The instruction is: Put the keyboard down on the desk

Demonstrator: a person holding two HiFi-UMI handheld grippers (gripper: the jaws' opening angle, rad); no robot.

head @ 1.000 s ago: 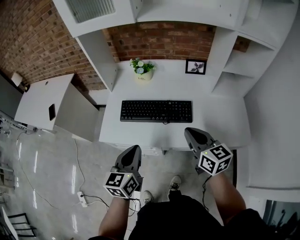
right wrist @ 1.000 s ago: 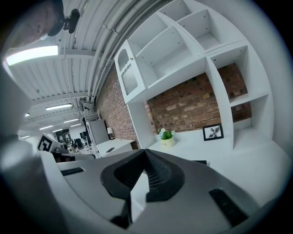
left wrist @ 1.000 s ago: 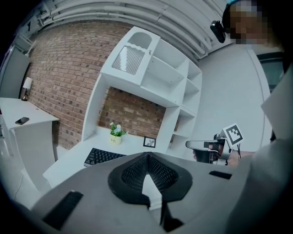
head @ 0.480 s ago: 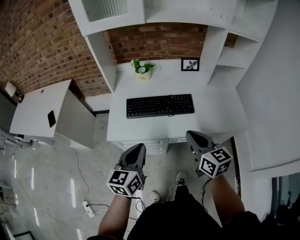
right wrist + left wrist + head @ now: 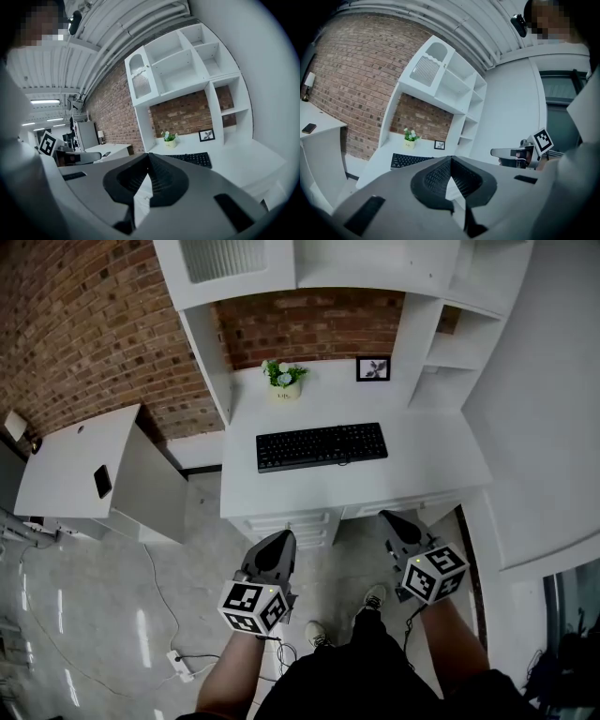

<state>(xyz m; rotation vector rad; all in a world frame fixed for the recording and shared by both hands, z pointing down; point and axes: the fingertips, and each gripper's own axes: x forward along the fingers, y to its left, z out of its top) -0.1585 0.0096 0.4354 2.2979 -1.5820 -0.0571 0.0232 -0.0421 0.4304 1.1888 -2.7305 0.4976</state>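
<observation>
Black keyboard (image 5: 322, 445) lies flat across the middle of the white desk (image 5: 441, 460), parallel to its front edge, with neither gripper touching it. Print on the plant pot (image 5: 285, 388) at the back edge is too small to read; the marker cubes (image 5: 251, 606) carry only black-and-white squares. Left gripper (image 5: 281, 536) and right gripper (image 5: 392, 518) both have their jaws pressed together with nothing between them, and are held over the floor before the front edge. A second ago the right tip overlapped that edge — both have since drawn back.
</observation>
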